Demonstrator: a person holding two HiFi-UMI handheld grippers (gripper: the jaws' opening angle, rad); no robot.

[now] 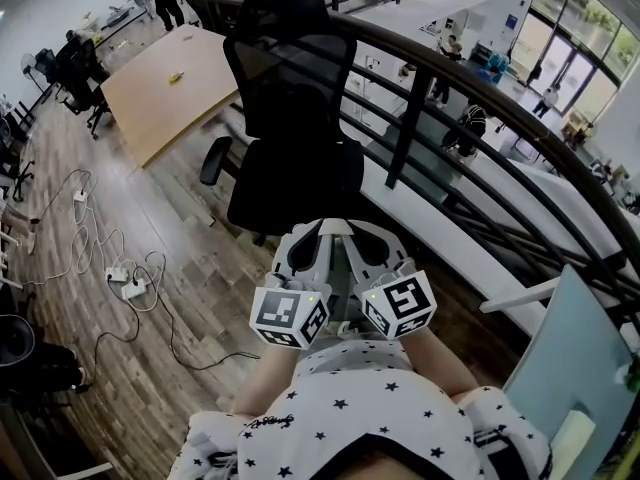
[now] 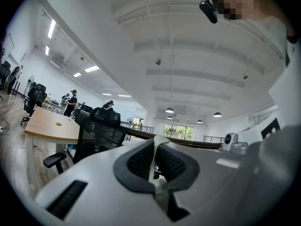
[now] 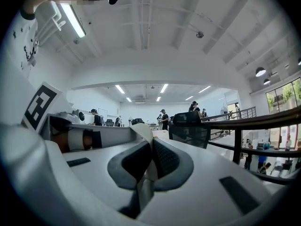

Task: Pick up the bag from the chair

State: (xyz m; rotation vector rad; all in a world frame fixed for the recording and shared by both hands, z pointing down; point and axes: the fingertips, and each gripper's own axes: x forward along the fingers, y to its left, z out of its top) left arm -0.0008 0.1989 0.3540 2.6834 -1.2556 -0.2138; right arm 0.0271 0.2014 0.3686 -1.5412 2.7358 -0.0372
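A black mesh office chair (image 1: 290,118) stands on the wood floor just ahead of me, its back toward the railing. Its dark seat (image 1: 290,188) shows no bag that I can tell apart from it. My left gripper (image 1: 312,240) and right gripper (image 1: 358,240) are held side by side close to my body, just short of the seat's front edge. Both are shut with nothing between the pads. The left gripper (image 2: 154,158) looks up past the chair (image 2: 101,131). The right gripper (image 3: 150,161) sees the chair's back (image 3: 190,126) ahead at right.
A black railing (image 1: 470,78) curves behind and right of the chair, over an atrium. A wooden table (image 1: 170,88) stands at the far left. Cables and power strips (image 1: 120,280) lie on the floor at left. A pale panel (image 1: 570,368) stands at my right. People stand in the distance.
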